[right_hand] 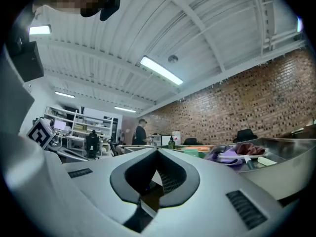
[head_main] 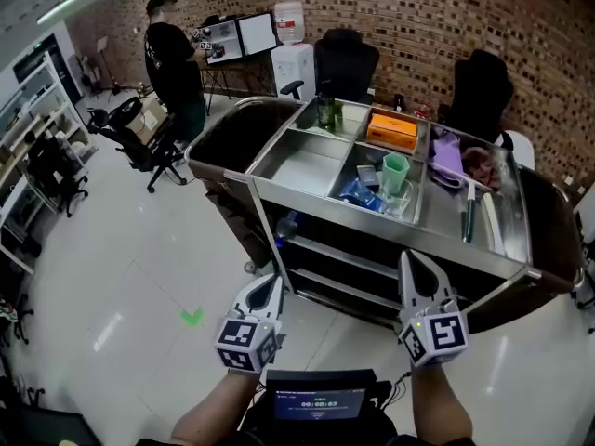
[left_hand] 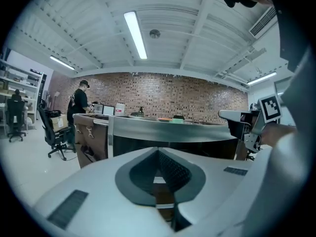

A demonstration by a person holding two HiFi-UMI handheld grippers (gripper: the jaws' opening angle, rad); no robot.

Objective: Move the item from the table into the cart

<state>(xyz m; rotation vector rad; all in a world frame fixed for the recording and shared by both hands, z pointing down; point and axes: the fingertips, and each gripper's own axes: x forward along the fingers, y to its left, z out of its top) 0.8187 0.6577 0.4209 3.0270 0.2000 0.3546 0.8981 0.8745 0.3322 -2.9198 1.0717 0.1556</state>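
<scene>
Hovering side by side at the near edge of the scene, the left gripper and the right gripper both point toward a stainless steel cart, just short of its near side and apart from it. Each gripper has its jaws pressed together with nothing between them. The loose items all lie in the cart's top compartments. A green cup sits beside a blue packet in the near middle bay. An orange box fills the bay behind them. A dark green bottle stands in the far left bay, and a purple cloth lies in the right bay. A person in black stands by monitors at the far left.
</scene>
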